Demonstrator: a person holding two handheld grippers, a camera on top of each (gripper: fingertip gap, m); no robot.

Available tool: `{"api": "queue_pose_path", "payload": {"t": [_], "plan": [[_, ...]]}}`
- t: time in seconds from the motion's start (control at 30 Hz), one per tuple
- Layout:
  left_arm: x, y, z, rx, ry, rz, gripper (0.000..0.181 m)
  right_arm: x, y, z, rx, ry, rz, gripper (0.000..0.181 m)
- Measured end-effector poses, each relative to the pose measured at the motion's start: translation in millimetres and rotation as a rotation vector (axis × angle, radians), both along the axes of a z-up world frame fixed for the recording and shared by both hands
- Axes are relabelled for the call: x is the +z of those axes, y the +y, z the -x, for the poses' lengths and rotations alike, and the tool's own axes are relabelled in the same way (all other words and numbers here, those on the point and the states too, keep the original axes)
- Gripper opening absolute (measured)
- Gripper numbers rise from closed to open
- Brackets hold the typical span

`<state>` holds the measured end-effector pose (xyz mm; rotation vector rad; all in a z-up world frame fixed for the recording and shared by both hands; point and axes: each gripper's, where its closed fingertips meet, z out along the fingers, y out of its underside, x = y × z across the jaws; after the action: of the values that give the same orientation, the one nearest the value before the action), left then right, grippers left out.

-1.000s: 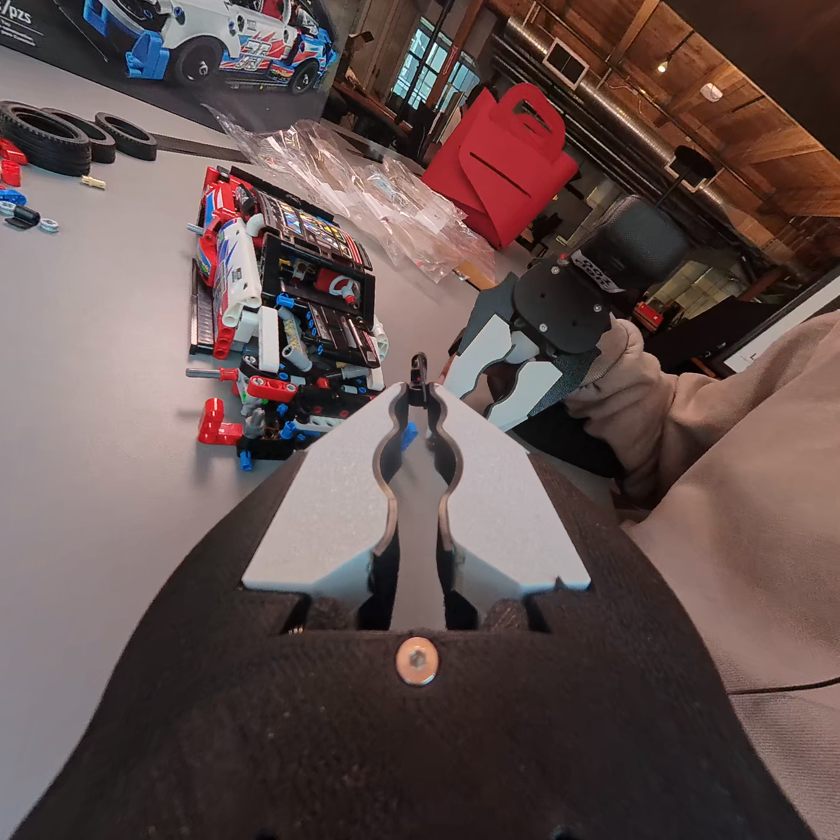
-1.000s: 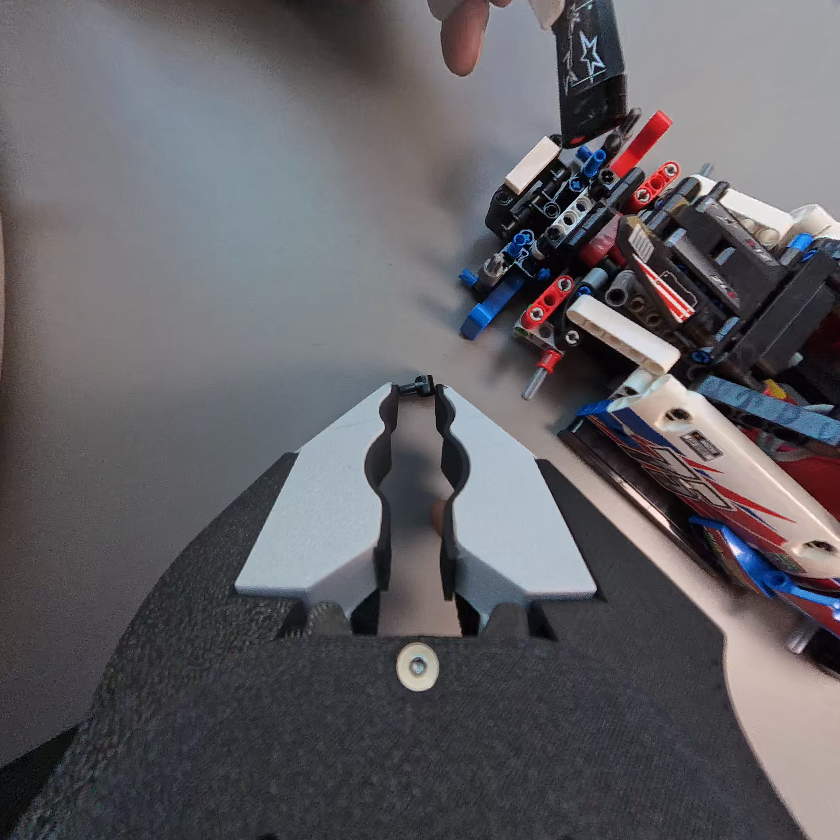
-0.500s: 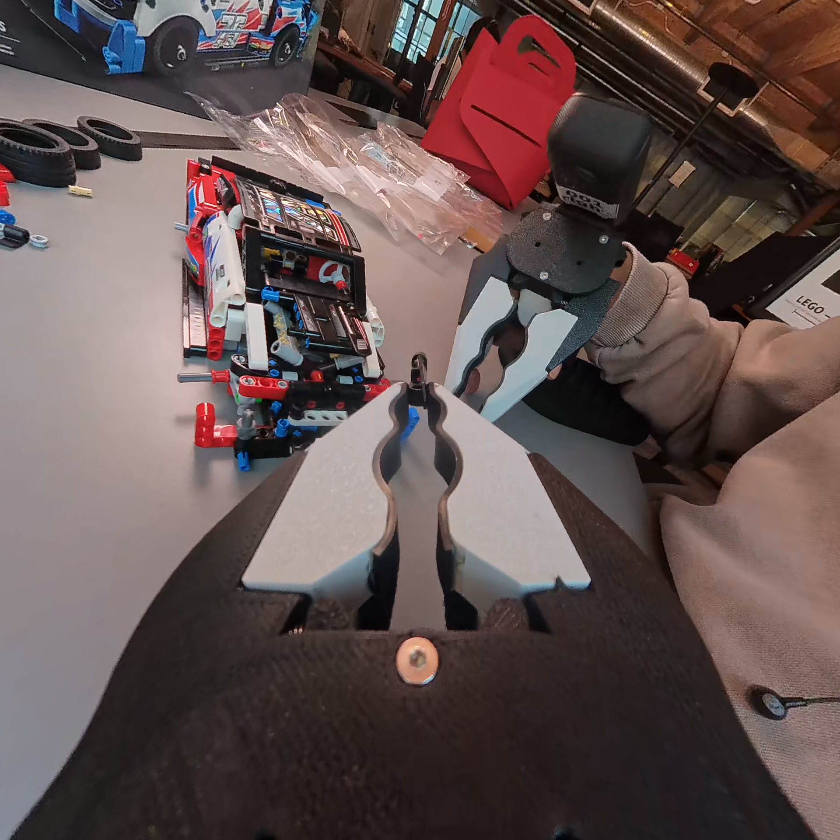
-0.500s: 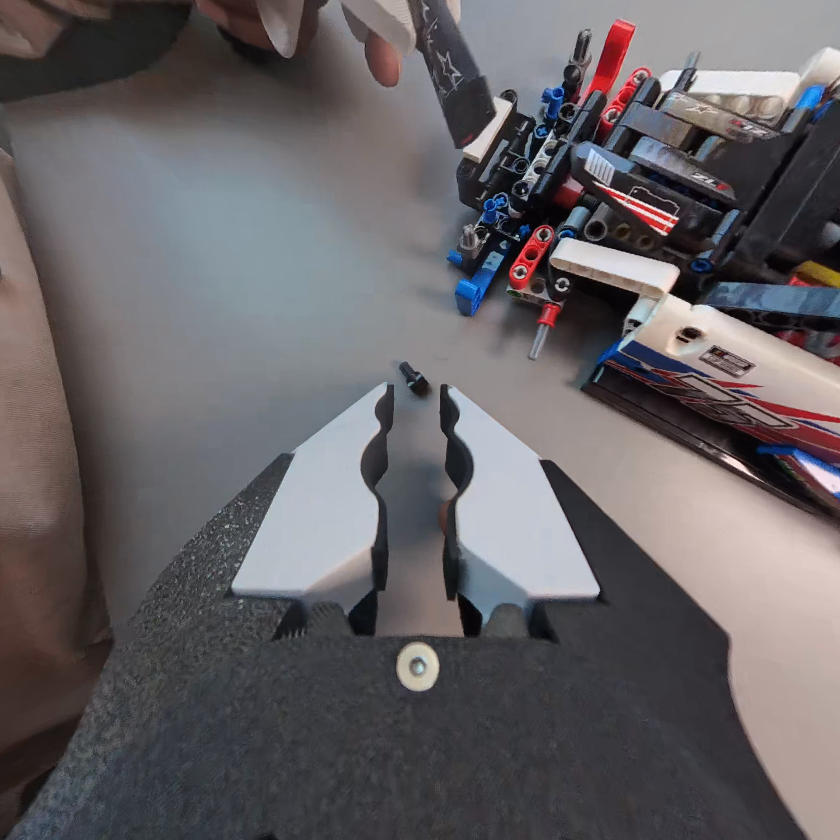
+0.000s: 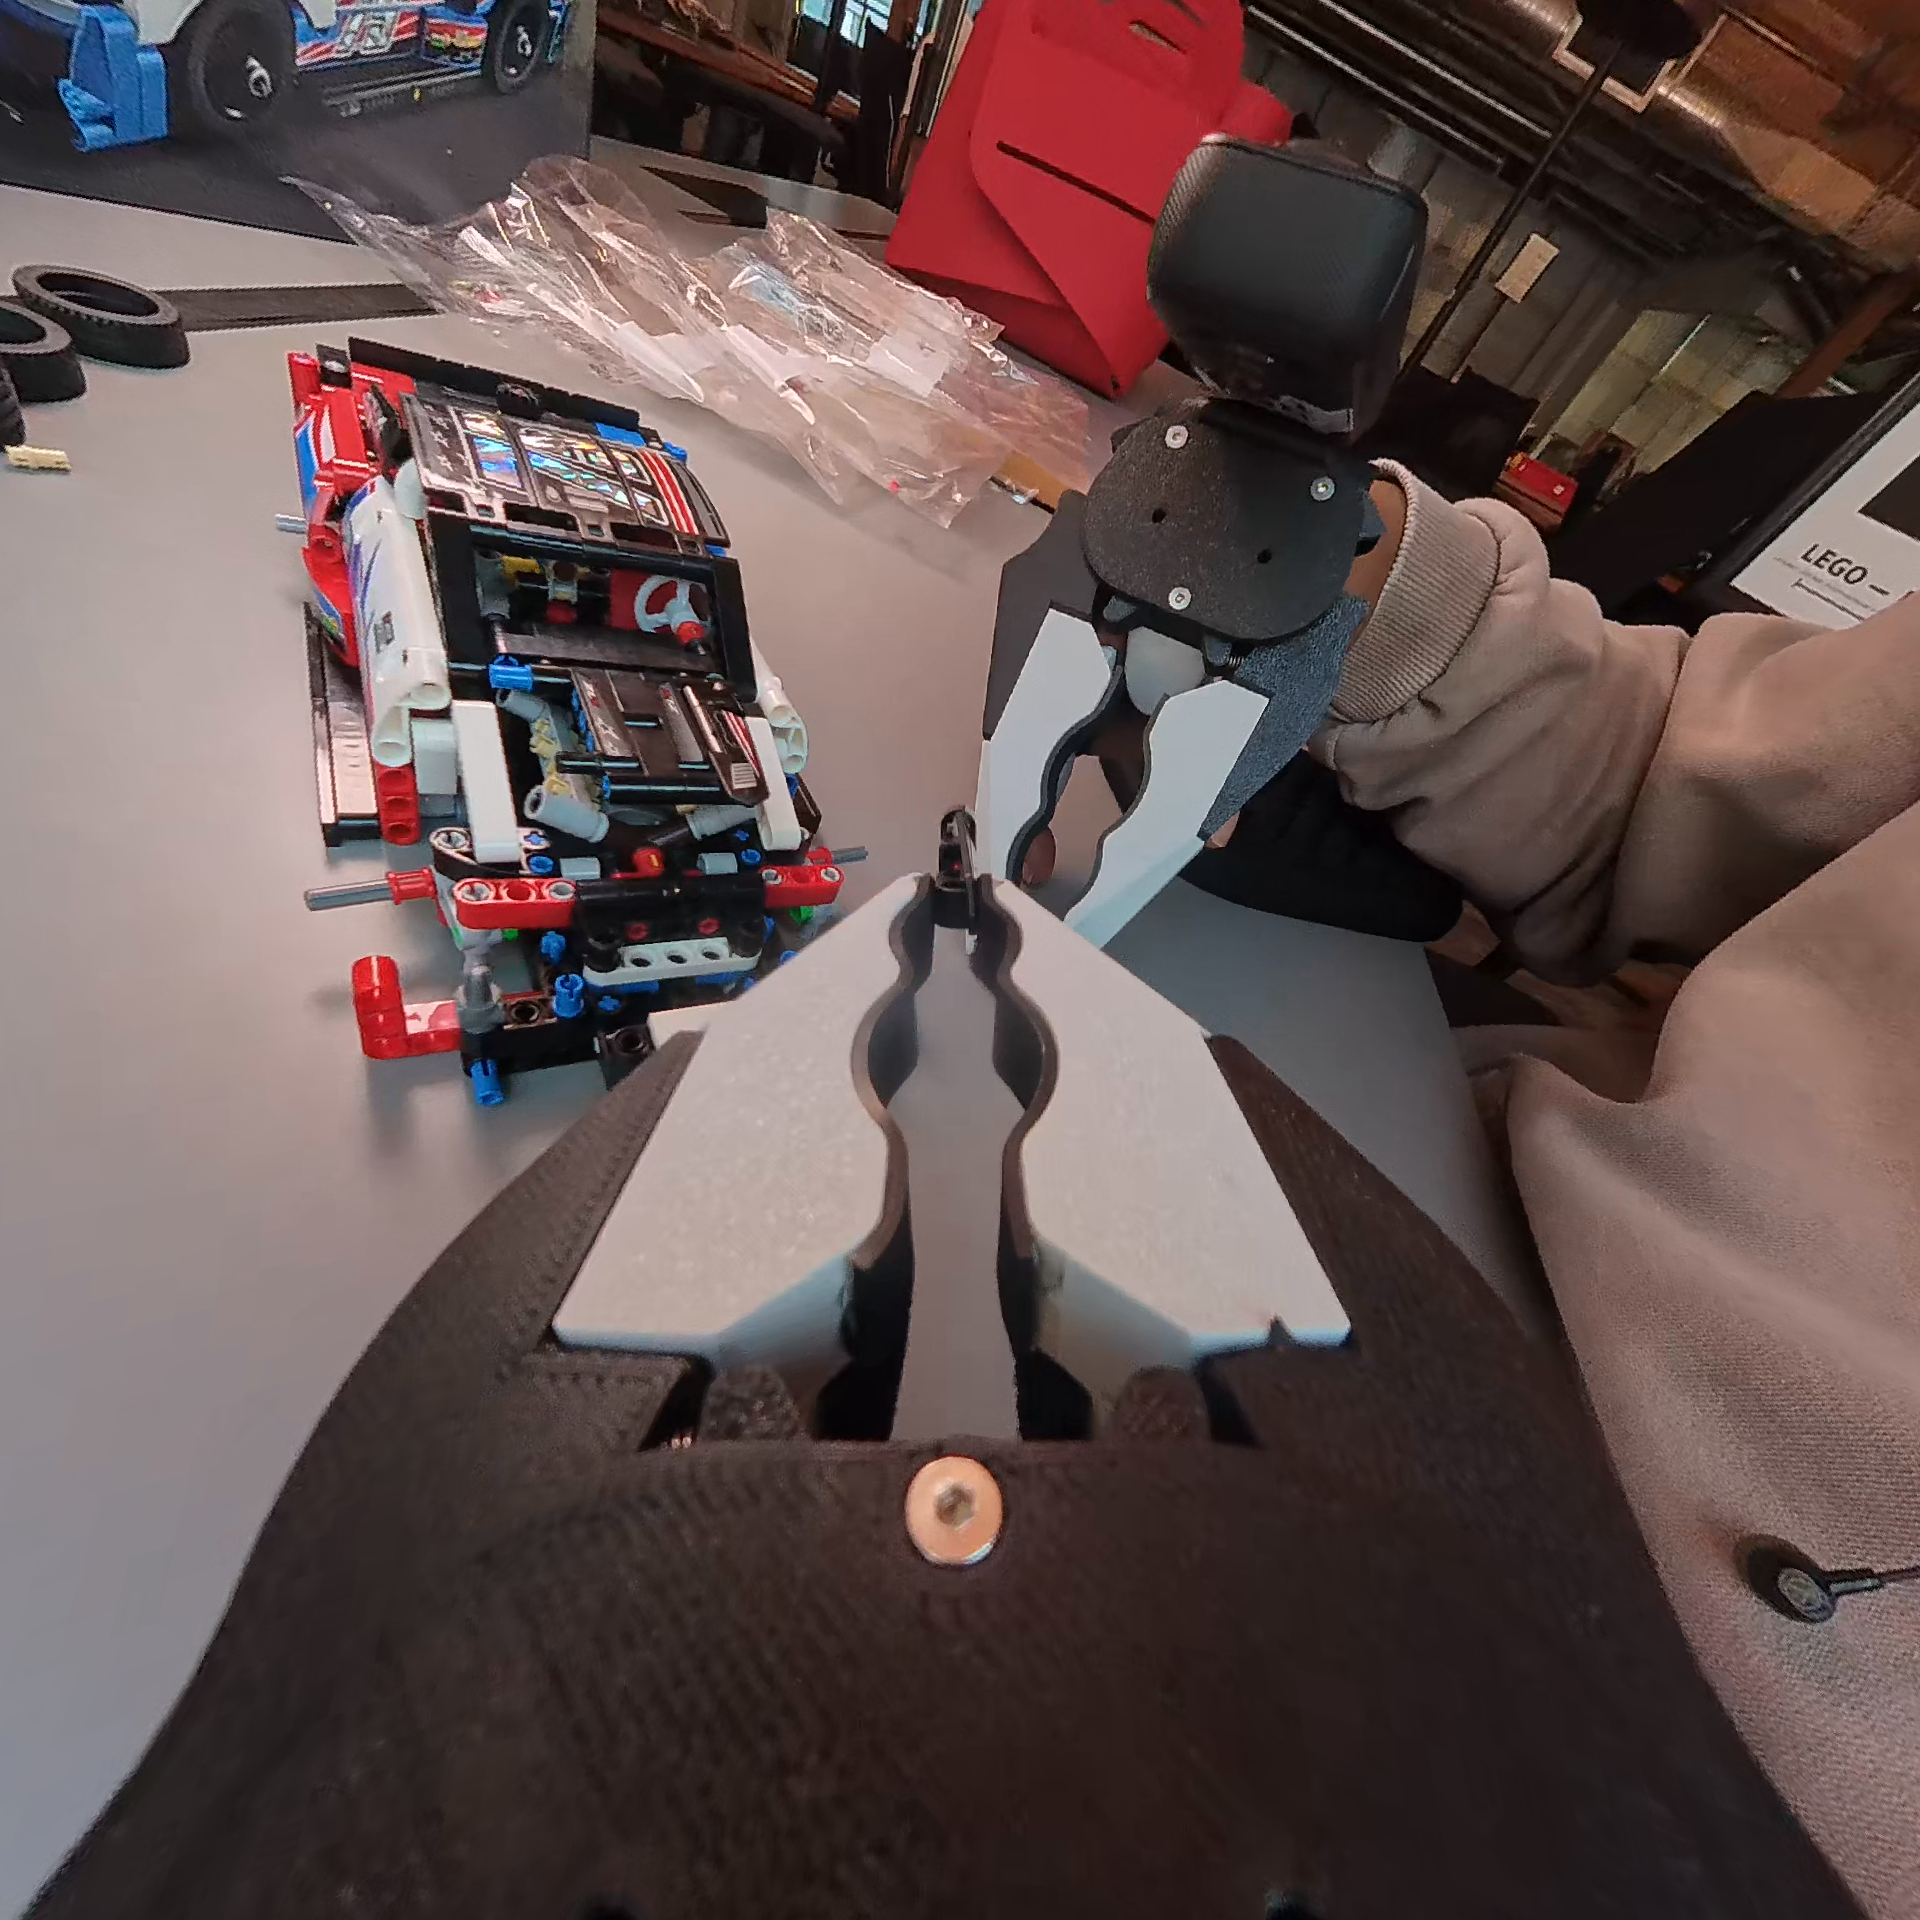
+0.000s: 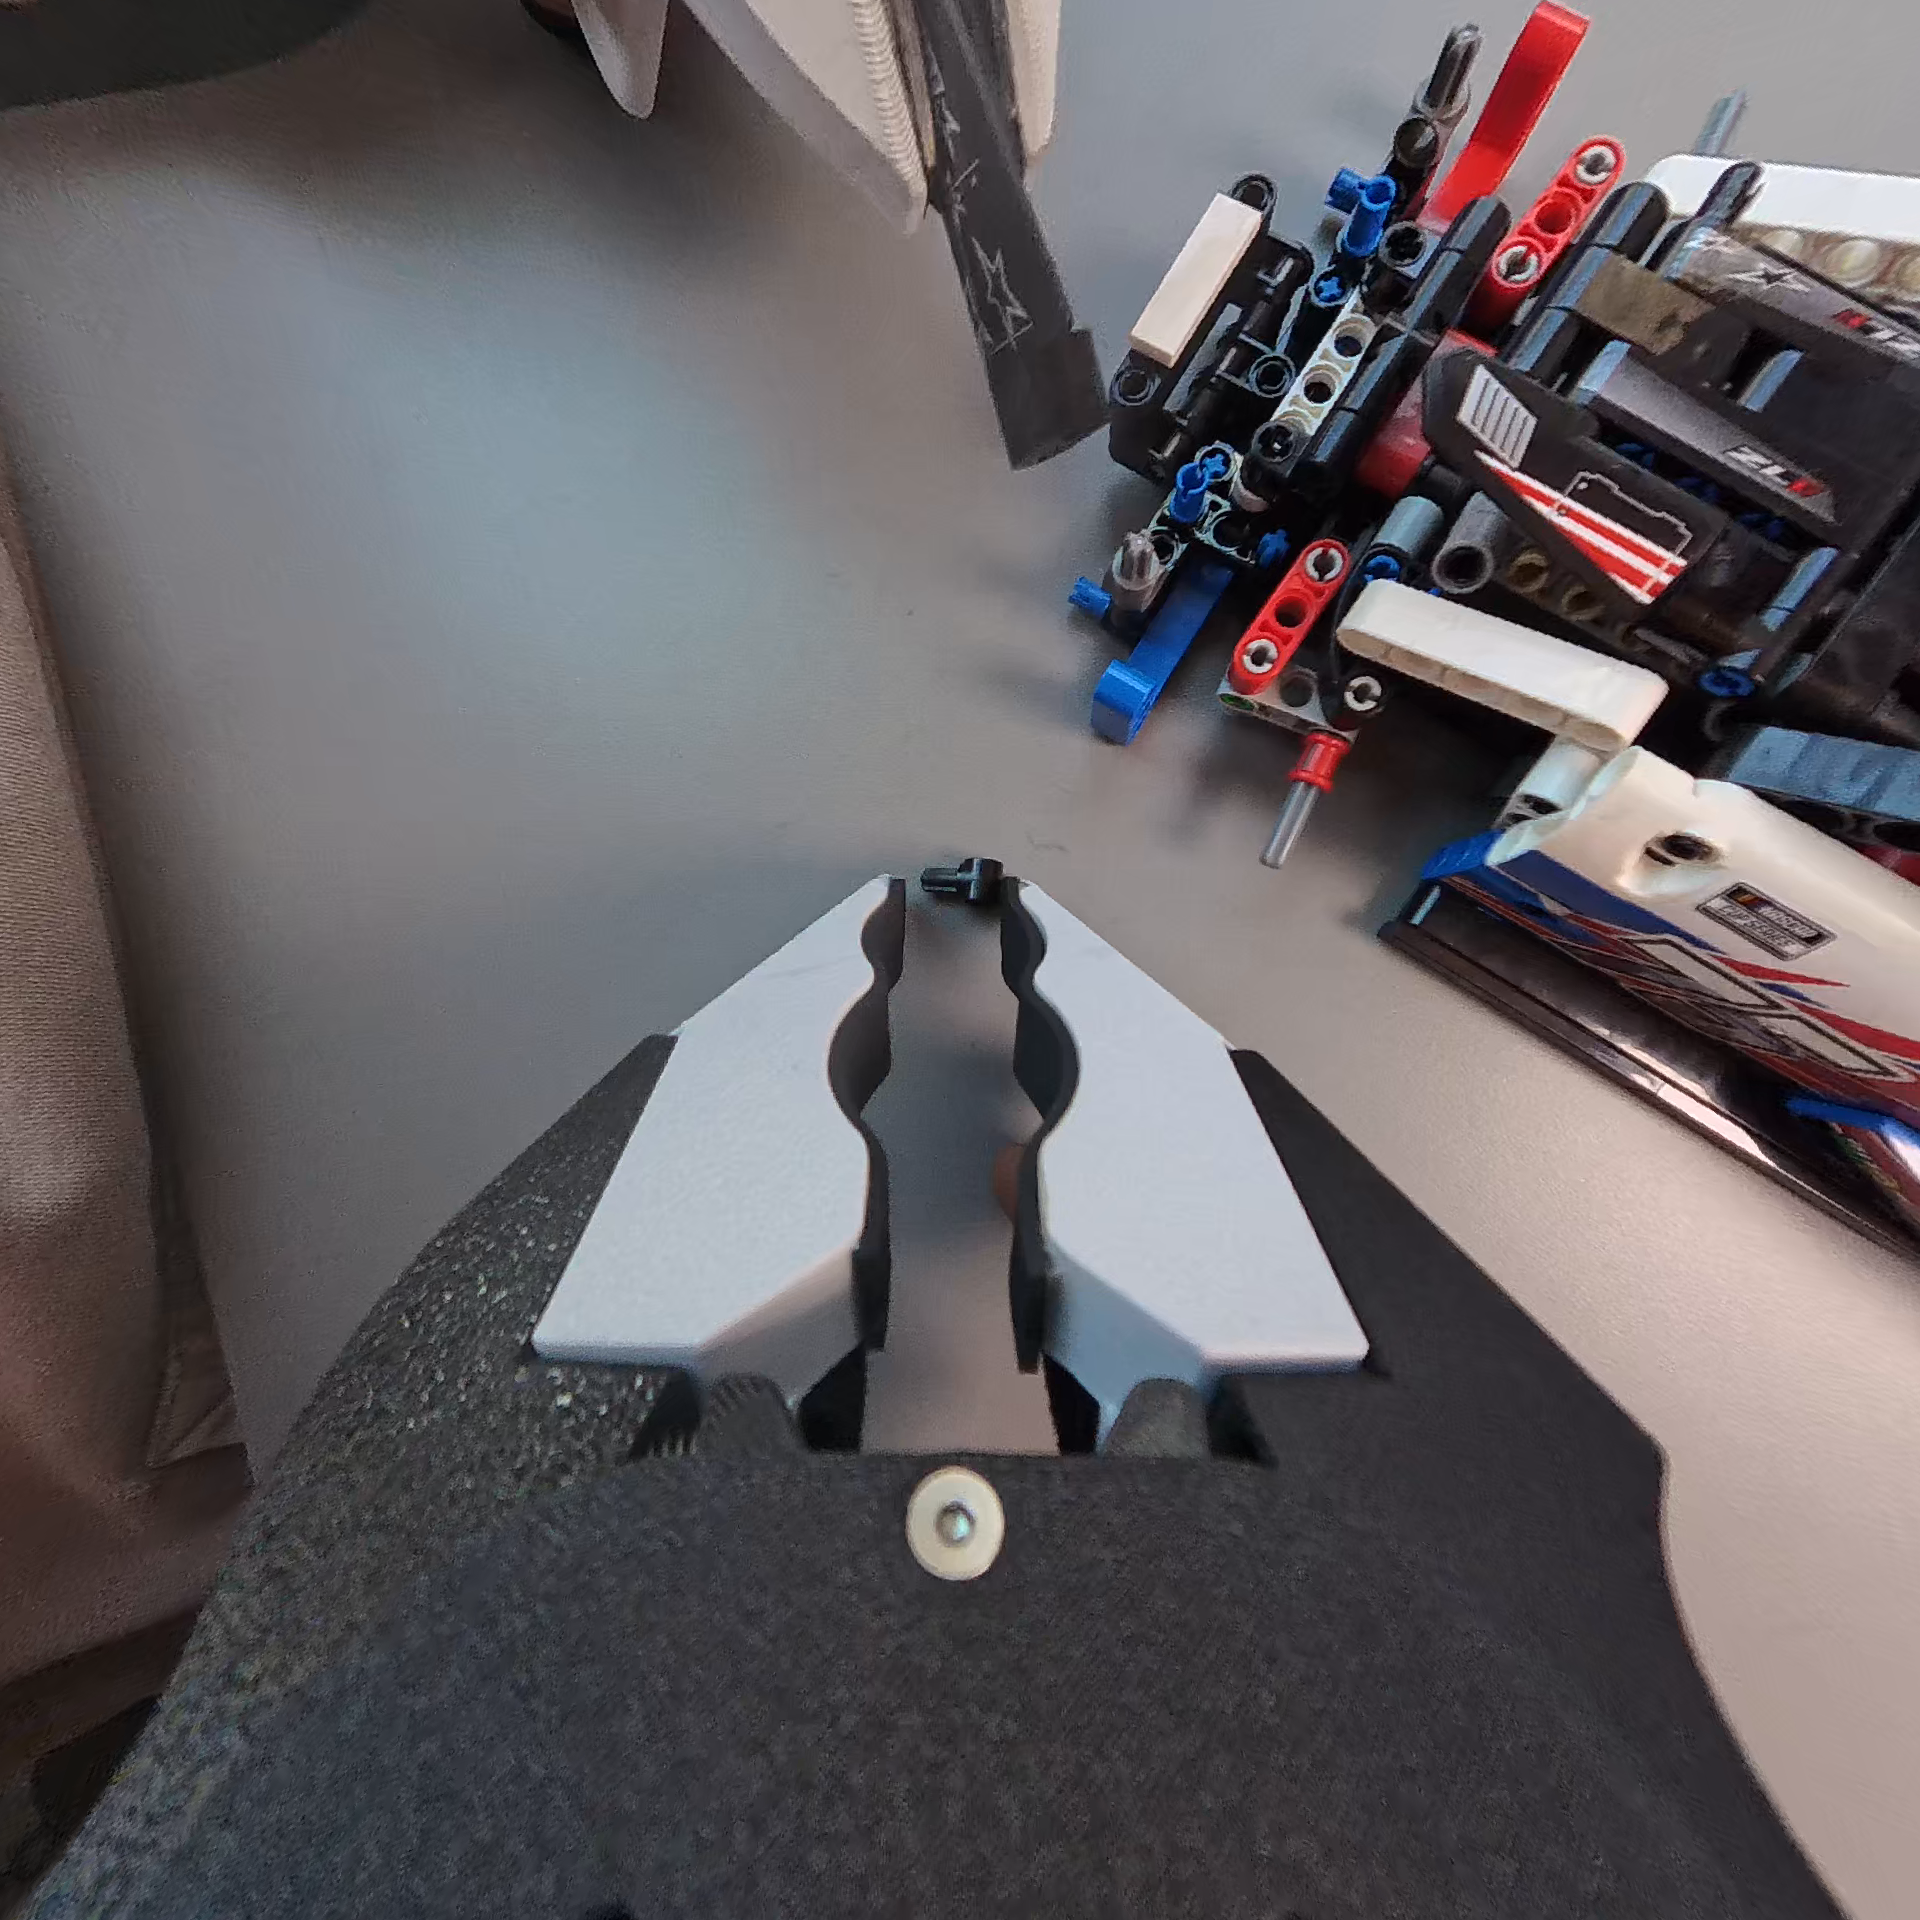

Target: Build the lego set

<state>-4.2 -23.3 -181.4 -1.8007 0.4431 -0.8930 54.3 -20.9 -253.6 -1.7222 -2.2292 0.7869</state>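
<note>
The part-built lego car (image 5: 561, 665) lies on the grey table (image 5: 156, 1039); its end with red and blue beams shows in the right wrist view (image 6: 1558, 468). My left gripper (image 5: 954, 894) is shut on a thin black panel (image 5: 957, 844) and holds it above the table beside the car's end. The panel, with pale star marks, also shows in the right wrist view (image 6: 1023, 332). My right gripper (image 6: 956, 885) is low over the table, slightly open, with a small black pin (image 6: 961, 878) between its tips. The pin touches the right tip. The right gripper also shows in the left wrist view (image 5: 1055, 909).
Black tyres (image 5: 99, 312) lie at the far left. Crumpled clear bags (image 5: 748, 312), a red paper bag (image 5: 1049, 197) and the set's box (image 5: 260, 62) stand behind the car. A person's beige sleeve (image 5: 1558, 707) fills the right side. My right fingertips sit around 10 cm from my left ones.
The pin was at my right gripper's tips, then lay loose on the table ahead of them; now the tips are around it again. My left gripper stayed shut on the panel and came nearer the car.
</note>
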Motion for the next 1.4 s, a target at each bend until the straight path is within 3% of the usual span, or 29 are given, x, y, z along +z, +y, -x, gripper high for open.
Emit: {"api": "queue_pose_path", "payload": {"t": [0.03, 0.27, 0.6, 0.73, 0.9, 1.0, 1.4], "plan": [[-1.1, -0.4, -1.1, -0.005, 0.01, -0.001, 0.006, 0.1, 0.0, -0.1, -0.001, -0.004, 0.01, 0.016], [-6.4, -2.4, -5.8, -0.023, 0.06, -0.005, 0.006, 0.0, 1.3, 0.7, -0.005, -0.085, 0.13, 0.008], [-4.2, -4.8, -8.3, -0.042, 0.07, -0.023, 0.005, -0.9, -3.4, 3.3, 0.041, -0.093, 0.084, 0.006], [8.5, -7.0, -8.6, -0.052, 0.002, -0.062, 0.005, 11.8, -2.2, 17.1, 0.032, 0.13, 0.056, 0.006], [56.6, -11.0, 9.6, -0.061, -0.361, -0.149, 0.005, 99.1, 16.7, 43.6, -0.169, 0.708, 0.199, 0.006], [79.7, -15.7, 24.9, -0.059, -0.531, -0.22, 0.005, 136.8, 24.3, 50.6, -0.264, 0.901, 0.233, 0.006], [99.0, -24.4, 42.9, -0.056, -0.667, -0.332, 0.005, 186.2, 5.1, 76.9, -0.384, 1.087, 0.096, 0.006]]}}
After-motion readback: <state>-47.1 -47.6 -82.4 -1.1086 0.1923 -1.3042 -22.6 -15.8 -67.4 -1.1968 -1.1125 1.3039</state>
